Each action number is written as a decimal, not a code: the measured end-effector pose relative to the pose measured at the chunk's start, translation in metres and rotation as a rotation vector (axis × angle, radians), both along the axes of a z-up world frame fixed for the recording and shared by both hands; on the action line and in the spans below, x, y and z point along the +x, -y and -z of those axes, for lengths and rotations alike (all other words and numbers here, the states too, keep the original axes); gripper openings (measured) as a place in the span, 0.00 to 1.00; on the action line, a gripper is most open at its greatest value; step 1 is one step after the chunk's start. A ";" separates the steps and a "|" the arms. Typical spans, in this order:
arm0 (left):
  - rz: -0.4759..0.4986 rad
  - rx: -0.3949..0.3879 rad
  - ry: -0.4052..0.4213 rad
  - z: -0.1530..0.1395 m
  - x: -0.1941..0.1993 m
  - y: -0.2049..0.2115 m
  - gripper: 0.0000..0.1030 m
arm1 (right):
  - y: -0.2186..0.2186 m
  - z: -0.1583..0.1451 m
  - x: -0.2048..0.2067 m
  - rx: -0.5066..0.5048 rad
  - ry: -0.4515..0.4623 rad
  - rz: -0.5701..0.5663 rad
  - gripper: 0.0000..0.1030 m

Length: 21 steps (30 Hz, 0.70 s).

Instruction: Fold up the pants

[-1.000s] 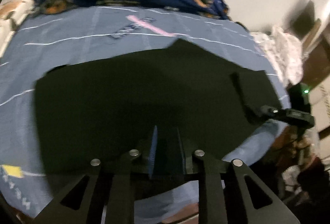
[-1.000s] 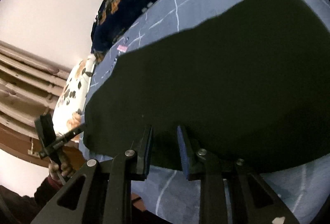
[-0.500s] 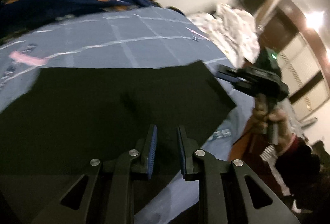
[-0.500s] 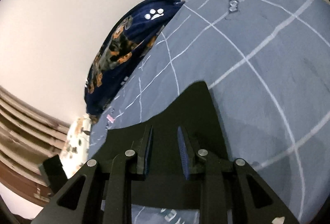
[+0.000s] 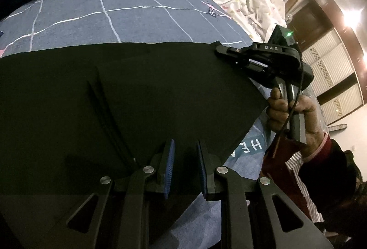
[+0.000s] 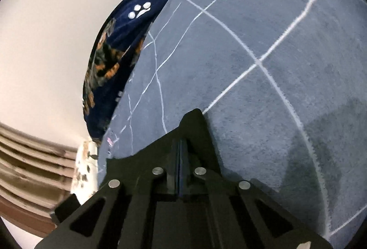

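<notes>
The left gripper (image 5: 184,166) is spread, its blue-padded fingers (image 5: 169,164) with a clear gap between them, hovering at the near edge of the pants (image 5: 137,93). The pants lie flat and black on the sheet (image 5: 119,12), so dark that only one long crease or seam running away from the fingers can be made out; whether the pads touch the cloth cannot be told. Right of the pants' near corner, white letters on the sheet read "HE", the rest hidden under the cloth.

The right gripper (image 6: 180,171) is pressed together, pinching the far right corner of the pants (image 6: 192,127); in the left view its body (image 5: 263,58) reaches onto that corner and bears the letters "DAS" beside a small green light. The hand (image 5: 291,111) gripping its handle is at the pants' right edge, its sleeve cut off by the frame.

Beyond the pants the blue-grey sheet (image 6: 263,54) shows thin white grid lines and a dark printed label crossed by a pink stripe, its letters too warped to read surely. Past the sheet's far edge lies a navy blanket (image 6: 123,42) with orange patches and a white paw print. To the far right of the pants, a white spotted cloth (image 5: 254,5) is bunched up.
</notes>
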<state>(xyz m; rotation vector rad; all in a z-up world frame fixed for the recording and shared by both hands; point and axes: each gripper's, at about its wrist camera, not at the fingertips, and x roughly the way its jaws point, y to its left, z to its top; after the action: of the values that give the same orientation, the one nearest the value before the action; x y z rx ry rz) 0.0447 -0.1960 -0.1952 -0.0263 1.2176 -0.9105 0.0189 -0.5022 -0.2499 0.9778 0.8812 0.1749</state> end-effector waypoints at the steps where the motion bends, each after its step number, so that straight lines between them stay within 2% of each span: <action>1: -0.001 0.001 -0.001 0.000 0.000 0.000 0.20 | -0.003 -0.006 -0.001 -0.028 0.010 0.003 0.00; 3: 0.001 0.003 0.000 0.001 0.001 -0.002 0.20 | -0.007 -0.016 -0.005 -0.055 0.033 -0.010 0.09; 6: 0.003 0.003 0.002 0.001 0.001 -0.002 0.20 | -0.015 -0.027 -0.019 -0.098 0.061 -0.046 0.09; 10: -0.004 -0.009 -0.002 0.002 0.001 -0.004 0.20 | -0.030 -0.031 -0.056 -0.230 0.065 -0.115 0.09; 13: -0.008 -0.015 -0.002 0.003 0.000 -0.003 0.20 | -0.036 -0.026 -0.083 -0.321 0.041 -0.131 0.04; 15: -0.004 -0.009 0.009 0.003 -0.001 -0.002 0.20 | -0.035 -0.022 -0.094 -0.345 0.039 -0.116 0.00; 18: 0.002 0.018 0.042 -0.001 -0.004 0.000 0.20 | -0.035 -0.024 -0.099 -0.371 0.022 -0.102 0.00; 20: -0.010 0.047 0.081 -0.007 -0.007 -0.001 0.20 | -0.046 -0.035 -0.095 -0.459 0.004 -0.119 0.00; 21: -0.020 0.056 0.103 -0.011 -0.008 -0.004 0.20 | -0.052 -0.041 -0.095 -0.494 0.008 -0.128 0.08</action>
<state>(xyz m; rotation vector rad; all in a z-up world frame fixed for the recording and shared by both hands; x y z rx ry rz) 0.0366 -0.1920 -0.1842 0.0522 1.1450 -0.8500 -0.0764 -0.4499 -0.2094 0.4608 0.9224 0.0635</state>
